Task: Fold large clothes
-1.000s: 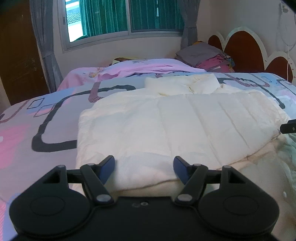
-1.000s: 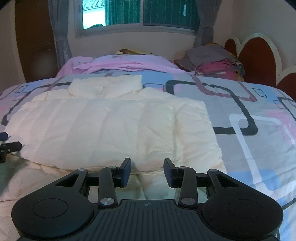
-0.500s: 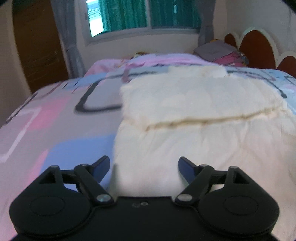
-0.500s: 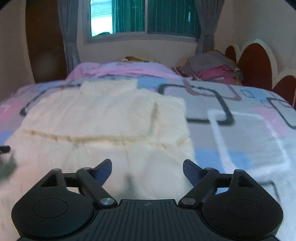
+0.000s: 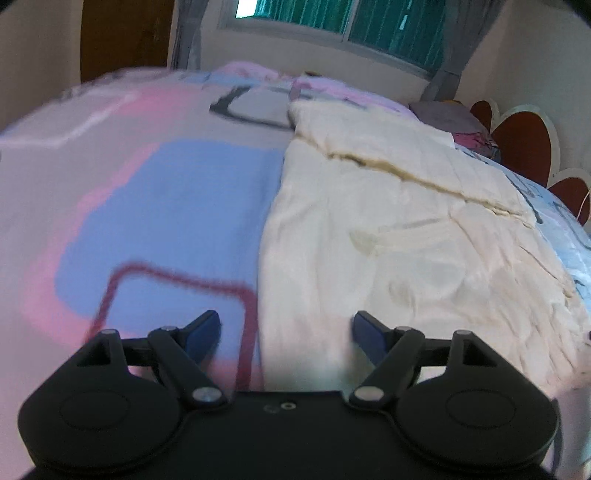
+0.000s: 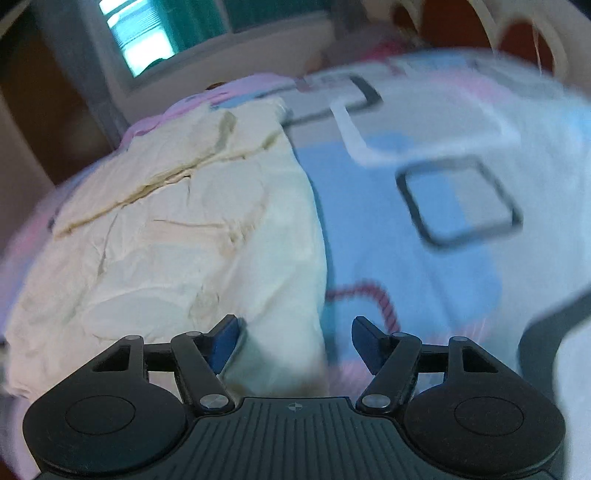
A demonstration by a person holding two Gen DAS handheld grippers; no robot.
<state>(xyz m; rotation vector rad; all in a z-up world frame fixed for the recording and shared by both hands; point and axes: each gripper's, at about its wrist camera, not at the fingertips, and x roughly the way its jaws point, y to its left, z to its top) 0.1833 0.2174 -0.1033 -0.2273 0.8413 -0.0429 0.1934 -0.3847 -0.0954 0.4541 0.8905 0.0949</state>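
A large cream quilted garment [image 5: 399,221] lies spread on the bed, its far part folded over toward me with a visible fold edge. It also shows in the right wrist view [image 6: 192,229]. My left gripper [image 5: 286,328] is open and empty, over the garment's near left edge, its left finger over the bedsheet. My right gripper [image 6: 293,334] is open and empty, over the garment's near right edge. Both views are blurred by motion.
The bedsheet [image 5: 166,206] is patterned in pink, blue and grey with dark outlined rectangles. A stack of folded clothes [image 5: 458,118] lies by the scalloped headboard [image 5: 524,147]. A window with green curtains [image 5: 354,22] and a brown door [image 5: 122,33] are behind.
Both grippers have pulled back from the fold toward the garment's near end and apart to its two side edges. The right gripper's jaws have opened wider. The views have tilted downward.
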